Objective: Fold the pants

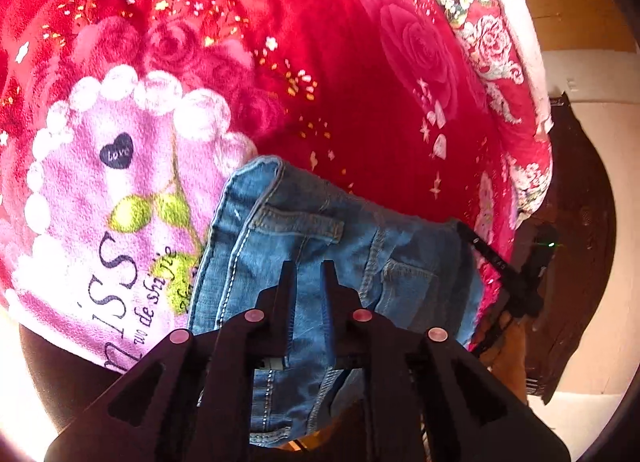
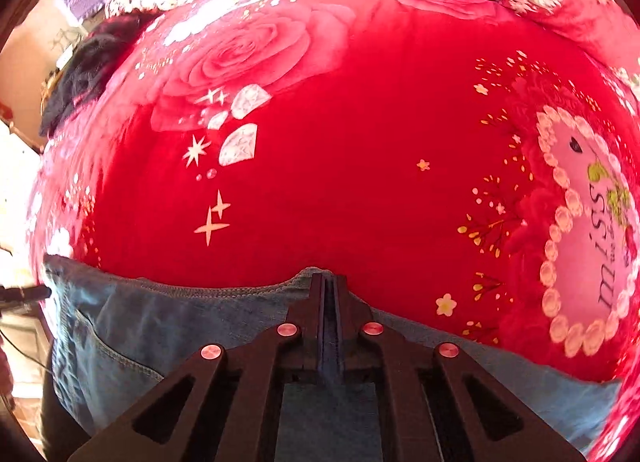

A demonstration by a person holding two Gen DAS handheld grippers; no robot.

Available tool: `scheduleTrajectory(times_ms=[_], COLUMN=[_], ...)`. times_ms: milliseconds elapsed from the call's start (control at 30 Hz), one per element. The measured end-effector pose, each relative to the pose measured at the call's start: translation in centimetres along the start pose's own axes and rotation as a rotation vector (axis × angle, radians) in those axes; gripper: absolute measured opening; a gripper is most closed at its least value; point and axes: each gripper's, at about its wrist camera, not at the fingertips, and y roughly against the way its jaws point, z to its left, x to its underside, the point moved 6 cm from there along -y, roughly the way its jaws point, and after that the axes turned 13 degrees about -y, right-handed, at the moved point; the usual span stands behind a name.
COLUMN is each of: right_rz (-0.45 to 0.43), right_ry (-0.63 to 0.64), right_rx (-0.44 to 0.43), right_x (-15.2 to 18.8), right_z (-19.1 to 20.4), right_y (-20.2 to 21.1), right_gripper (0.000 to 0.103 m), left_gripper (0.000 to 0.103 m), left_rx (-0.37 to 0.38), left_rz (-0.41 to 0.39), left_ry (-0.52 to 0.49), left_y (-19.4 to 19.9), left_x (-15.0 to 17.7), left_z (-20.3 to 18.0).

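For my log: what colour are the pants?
Faded blue denim pants with pale stitching; clearest in the left wrist view.

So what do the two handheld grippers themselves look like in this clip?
Both look alike. The left gripper and the right gripper are matte black, each with two narrow straight fingers on angular linkage arms with triangular cut-outs. Four round pinkish metal pins mark the pivots on each. No sleeve shows; thin dark cables appear only at the picture edges.
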Motion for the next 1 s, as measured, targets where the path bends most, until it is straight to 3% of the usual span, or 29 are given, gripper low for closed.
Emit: scheduleTrajectory(times_ms=[67, 133, 233, 267, 300, 367, 467, 533, 700, 767, 833, 900, 1000], right_rz=[-0.005, -0.041, -0.123, -0.139, -0.148, -0.152, -0.151, -0.164, -0.168, -0.16, -0.228, -0.263, -0.165], right_ry=[-0.095, -0.188, -0.34, -0.395, -0.447, -0.524, -0.636, -0.683, -0.737, -0.653, -0.563, -0.574, -0.57], right_rx=[-0.065, -0.12, -0.1, -0.076, -0.035, 0.059, 0.052, 0.016, -0.075, -0.069, -0.048, -0.043, 0.059], right_x=[0.4, 0.9, 2.0, 2.6, 3.4, 5.0, 7.2, 7.8, 7.4, 6.5, 6.0, 6.1, 7.1], right_z=[-1.4, -3.9, -11.2, -14.3, -17.5, -22.7, -28.0, -29.6, -30.4, -28.6, -27.0, -27.3, -28.4], right_y=[1.4, 3.7, 7.4, 8.5, 9.3, 10.4, 11.3, 11.3, 9.2, 7.9, 9.4, 9.9, 7.1], right_gripper=[0.008, 0.013, 0.028, 0.032, 0.033, 0.035, 0.035, 0.035, 0.048, 0.02, 0.019, 0.019, 0.021], left_gripper=[0.009, 0.009, 0.01, 0.017, 0.034, 0.055, 0.056, 0.056, 0.055, 0.051, 0.051, 0.051, 0.051], left_rx=[-0.035, -0.019, -0.051, -0.053, -0.039, -0.005, 0.062, 0.05, -0.023, -0.072, -0.096, -0.116, -0.13], left_rz=[0.014, -0.037, -0.063, -0.05, -0.033, -0.011, 0.057, 0.093, 0.228, 0.239, 0.215, 0.216, 0.225], left_ry=[-0.031, -0.066, -0.215, -0.264, -0.306, -0.351, -0.387, -0.38, -0.345, -0.379, -0.42, -0.426, -0.395], left_y=[-0.4, 0.6, 1.5, 1.3, 0.6, -1.1, -5.5, -8.9, -16.0, -16.7, -16.8, -17.5, -17.7], left_x=[0.3, 0.1, -0.6, -0.8, -1.0, -1.6, -2.5, -3.5, -3.5, -2.7, -2.3, -2.3, -2.7], left_z=[-0.6, -2.0, -5.7, -7.2, -9.0, -12.4, -17.6, -20.0, -23.1, -23.8, -24.4, -24.3, -24.4])
